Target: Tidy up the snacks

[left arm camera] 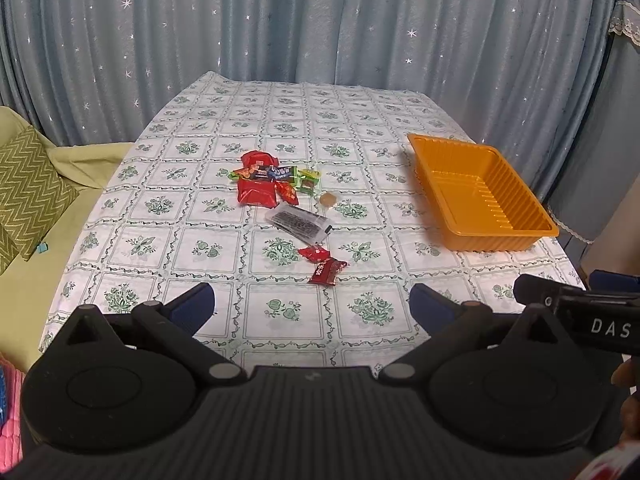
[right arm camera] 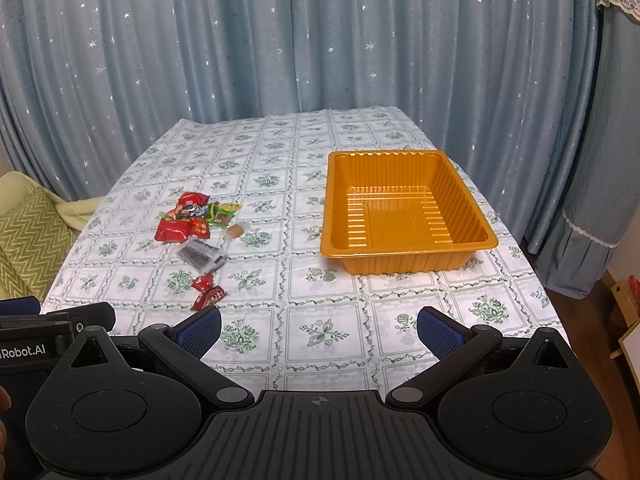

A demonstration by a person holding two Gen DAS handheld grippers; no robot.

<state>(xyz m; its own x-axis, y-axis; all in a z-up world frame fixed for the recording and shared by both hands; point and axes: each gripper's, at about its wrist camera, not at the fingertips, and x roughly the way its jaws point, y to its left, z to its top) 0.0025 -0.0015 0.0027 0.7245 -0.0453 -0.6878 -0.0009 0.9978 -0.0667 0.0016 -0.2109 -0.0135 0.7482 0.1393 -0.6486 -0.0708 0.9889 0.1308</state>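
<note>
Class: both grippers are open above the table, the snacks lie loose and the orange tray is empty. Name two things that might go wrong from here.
1. The snacks lie heaped and overlapping, so a gripper might pinch two wrappers at once.
2. The orange tray looks light and sits near the table edge; a bump from the right gripper might push it off.

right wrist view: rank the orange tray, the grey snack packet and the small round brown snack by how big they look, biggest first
1. orange tray
2. grey snack packet
3. round brown snack

All three sit at similar depth, so the order seems reliable.
</note>
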